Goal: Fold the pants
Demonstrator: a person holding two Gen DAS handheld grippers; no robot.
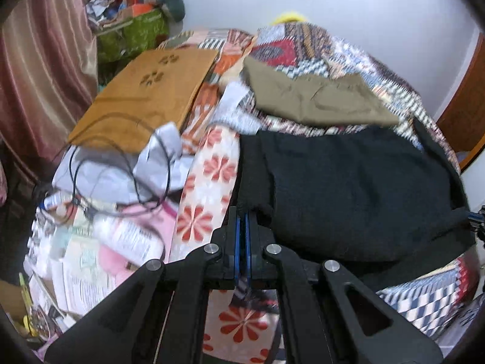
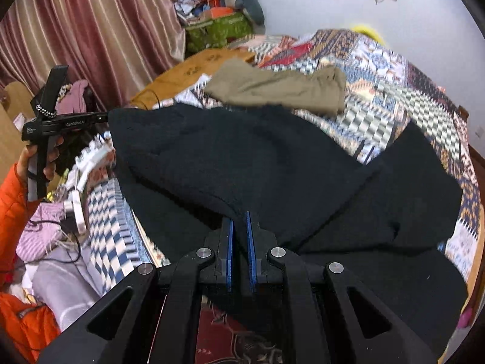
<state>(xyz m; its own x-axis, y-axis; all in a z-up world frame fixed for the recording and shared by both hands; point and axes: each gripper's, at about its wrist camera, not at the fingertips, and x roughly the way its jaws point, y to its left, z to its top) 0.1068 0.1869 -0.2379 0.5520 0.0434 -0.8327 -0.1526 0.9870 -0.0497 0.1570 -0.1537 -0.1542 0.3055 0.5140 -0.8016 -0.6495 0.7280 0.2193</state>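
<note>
While both jaws sit pinched at the bottom centre of each view, the dark fabric is caught between the blue pads. The left hand-held gripper (image 1: 242, 217) is clenched on an edge of the black pants (image 1: 357, 188), the cloth bunching right at its tips. The right hand-held gripper (image 2: 239, 217) is likewise clamped on the black pants (image 2: 242, 157), a fold of cloth running down between its pads. Two grips on two points, I'd say so the garment can be carried over as one flat panel rather than dragged in a heap.

From the right wrist view, the pants spread across the middle of the frame, one part draped over another, lying on the patterned bedspread (image 2: 394, 91). At the left edge of that view the other gripper shows side-on, held in a hand (image 2: 33, 157) with an orange sleeve below it.

Further back, toward the upper middle, a folded olive garment (image 1: 318, 97) rests on the bed, apart from the black pair, probably set aside out of the working space. Beyond, upper left, are a brown board (image 1: 145, 97), a green bag (image 1: 133, 36) and striped curtains (image 2: 91, 36). The fold looks to be mid-way.
</note>
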